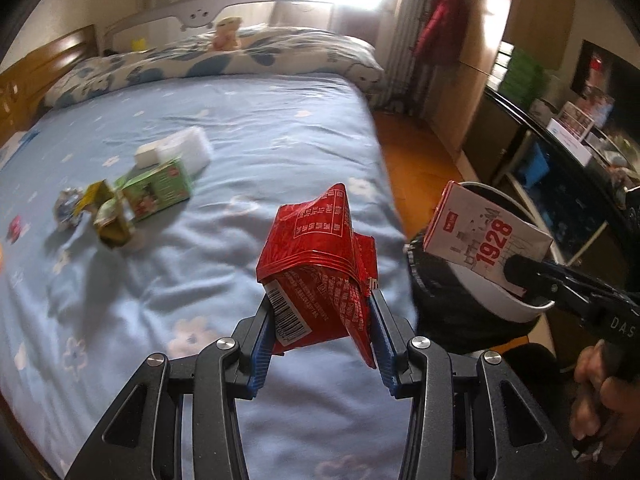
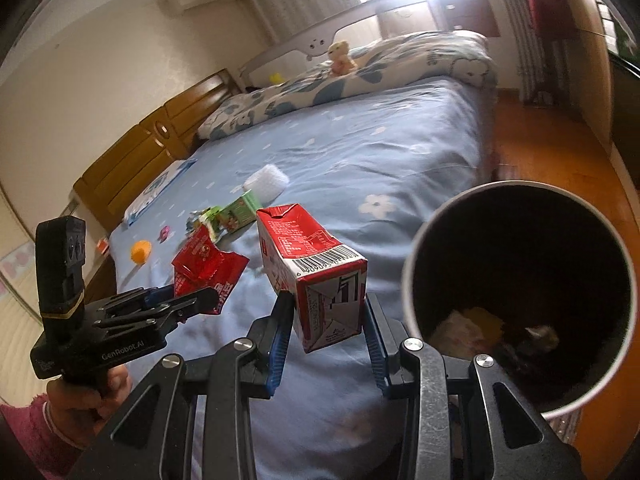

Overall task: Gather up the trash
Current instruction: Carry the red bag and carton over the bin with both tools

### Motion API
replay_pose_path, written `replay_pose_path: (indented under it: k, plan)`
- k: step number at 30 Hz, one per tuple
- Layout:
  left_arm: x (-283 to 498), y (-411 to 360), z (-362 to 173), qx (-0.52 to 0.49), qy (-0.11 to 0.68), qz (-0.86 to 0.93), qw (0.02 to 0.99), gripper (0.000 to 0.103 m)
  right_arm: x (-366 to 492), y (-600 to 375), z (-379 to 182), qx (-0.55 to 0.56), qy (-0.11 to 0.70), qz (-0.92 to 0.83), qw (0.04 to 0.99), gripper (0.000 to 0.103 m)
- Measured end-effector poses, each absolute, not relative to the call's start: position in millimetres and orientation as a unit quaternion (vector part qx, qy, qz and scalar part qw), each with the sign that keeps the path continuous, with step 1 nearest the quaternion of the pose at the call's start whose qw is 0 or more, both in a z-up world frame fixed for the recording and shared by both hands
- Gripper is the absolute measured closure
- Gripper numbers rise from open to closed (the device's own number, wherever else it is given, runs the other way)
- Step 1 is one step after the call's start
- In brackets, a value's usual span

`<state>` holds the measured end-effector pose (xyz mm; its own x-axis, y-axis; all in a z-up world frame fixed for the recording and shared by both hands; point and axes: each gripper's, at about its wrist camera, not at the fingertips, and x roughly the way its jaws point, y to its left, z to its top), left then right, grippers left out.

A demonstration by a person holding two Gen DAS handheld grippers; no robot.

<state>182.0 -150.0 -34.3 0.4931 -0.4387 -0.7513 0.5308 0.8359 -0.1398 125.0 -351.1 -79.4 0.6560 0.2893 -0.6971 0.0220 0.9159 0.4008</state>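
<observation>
L gripper (image 1: 322,320): blue fingers (image 1: 264,344) clenched on a crumpled red wrapper (image 1: 320,264), lifted over the near part of the bed (image 1: 240,120). R gripper (image 2: 326,320): fingers (image 2: 280,344) clamped on a red-and-white carton (image 2: 312,276), barcode side up, also held over the bed, just left of the bin (image 2: 416,280). Bin stands at the bed's right edge, black liner inside, some scraps at the bottom. In the left wrist view the carton sits at the bin's rim w/ the R gripper behind it and a hand (image 1: 600,392) on its grip. More trash lies on the bed further left: green carton (image 1: 160,192), yellowish crumpled pack (image 1: 108,216), foil ball (image 1: 68,204), white tissue pack (image 1: 176,152), plus an orange bit (image 2: 141,252) and small pink item (image 2: 163,233). Far side: patterned duvet (image 1: 240,52) w/ a plush toy (image 1: 228,32) on it. Pink sleeve (image 2: 28,440) shows at the L hand (image 2: 88,396).
</observation>
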Motion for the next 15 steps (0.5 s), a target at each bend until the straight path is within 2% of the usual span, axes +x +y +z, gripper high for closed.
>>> replay_pose_path:
  k: [15]
  plan:
    - [183.0,-216.6,-32.0,0.084,0.407,-0.344,0.842,0.061,86.9,-416.1,-67.5,0.196,0.395,-0.006,0.898,0.068]
